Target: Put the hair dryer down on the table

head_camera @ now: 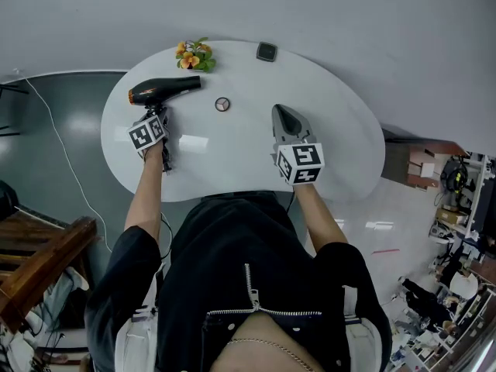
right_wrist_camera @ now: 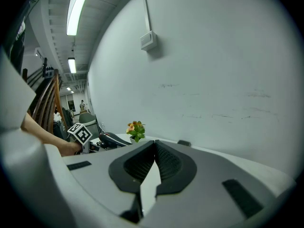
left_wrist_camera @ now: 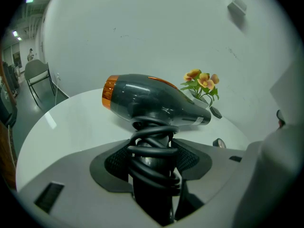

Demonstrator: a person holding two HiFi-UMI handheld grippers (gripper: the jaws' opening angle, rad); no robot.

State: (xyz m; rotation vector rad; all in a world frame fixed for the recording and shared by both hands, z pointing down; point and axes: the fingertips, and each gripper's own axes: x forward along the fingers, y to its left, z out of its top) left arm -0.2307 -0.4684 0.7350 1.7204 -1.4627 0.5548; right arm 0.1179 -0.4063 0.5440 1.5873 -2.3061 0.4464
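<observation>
While the left gripper [head_camera: 157,117] clamps its fingers [left_wrist_camera: 116,163] on the cord-wrapped handle [left_wrist_camera: 151,164], the hair dryer [head_camera: 164,90] hangs low over the far left of the white surface [head_camera: 232,157], near the flowers [head_camera: 195,55]; touching or not, I can't tell. It looks rigid, smooth-shelled and top-heavy, so the handle seems the right hold. The right gripper [head_camera: 283,113] hovers empty, fingers pressed together.

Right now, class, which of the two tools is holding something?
The left tool, clamped on the cord-wrapped handle of the hair dryer; the right tool is shut on nothing.
</observation>
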